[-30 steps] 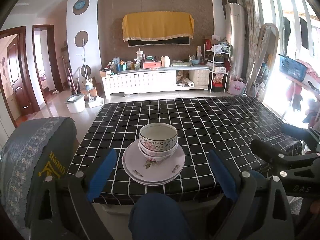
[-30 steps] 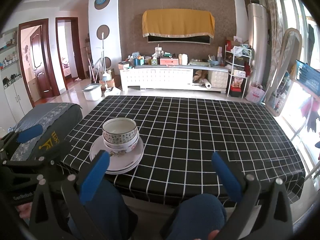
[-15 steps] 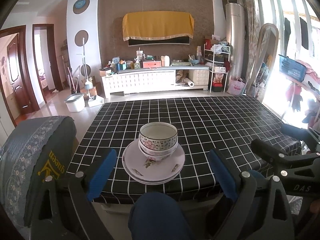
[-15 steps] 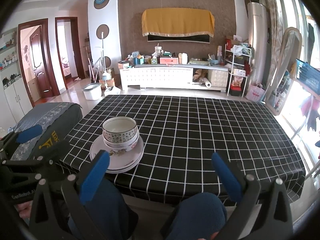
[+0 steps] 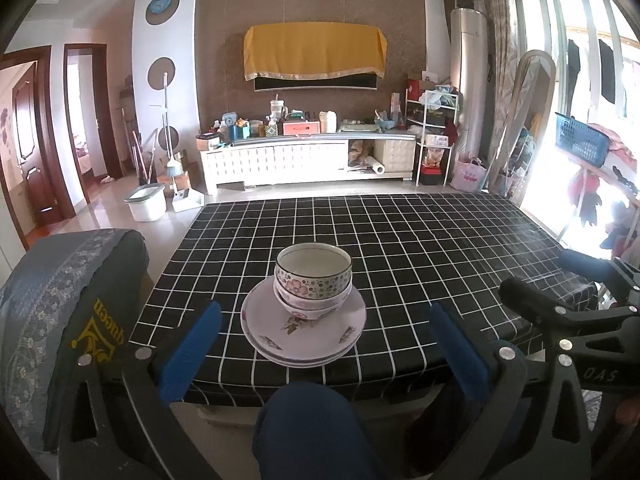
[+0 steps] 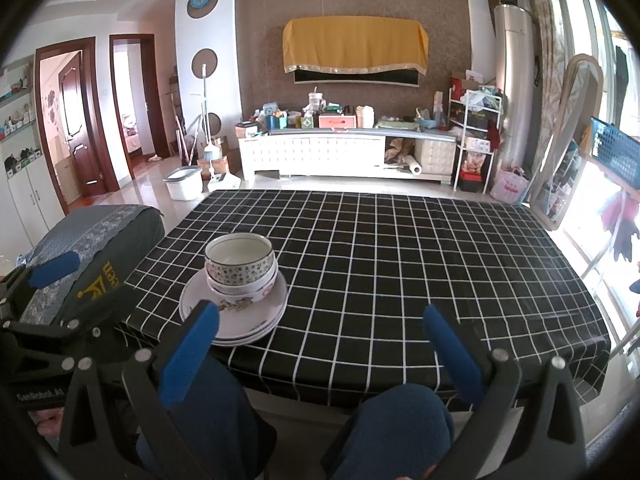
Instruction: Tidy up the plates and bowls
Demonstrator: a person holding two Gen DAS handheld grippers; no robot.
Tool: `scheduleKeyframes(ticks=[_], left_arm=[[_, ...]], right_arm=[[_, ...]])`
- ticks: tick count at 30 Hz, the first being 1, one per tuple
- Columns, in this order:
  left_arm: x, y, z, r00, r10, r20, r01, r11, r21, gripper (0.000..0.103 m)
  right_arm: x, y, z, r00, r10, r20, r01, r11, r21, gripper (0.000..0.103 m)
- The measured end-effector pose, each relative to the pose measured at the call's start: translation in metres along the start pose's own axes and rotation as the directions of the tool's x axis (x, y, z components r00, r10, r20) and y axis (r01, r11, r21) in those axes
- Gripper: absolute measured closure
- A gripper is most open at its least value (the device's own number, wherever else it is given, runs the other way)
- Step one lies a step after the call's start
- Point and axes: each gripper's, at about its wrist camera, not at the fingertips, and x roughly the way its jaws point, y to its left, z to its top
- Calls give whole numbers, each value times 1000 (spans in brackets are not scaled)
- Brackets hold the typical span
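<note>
Lower bowls [image 5: 310, 304] sit mostly hidden inside the nested stack

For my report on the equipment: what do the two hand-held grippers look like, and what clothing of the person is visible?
Both the left gripper and the right gripper have black angular frames with silver rivets and two fingers with blue pads. White lettering marks their sides. The person wears dark blue trousers.
</note>
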Motion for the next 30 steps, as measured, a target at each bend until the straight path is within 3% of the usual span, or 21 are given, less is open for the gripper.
scheduleKeyframes(ticks=[30], left_arm=[[-2, -1, -2, 1000, -9, -14, 9, 1000, 1, 0]], right_arm=[[-3, 1, -1, 1000, -4, -12, 4, 1000, 2, 0]])
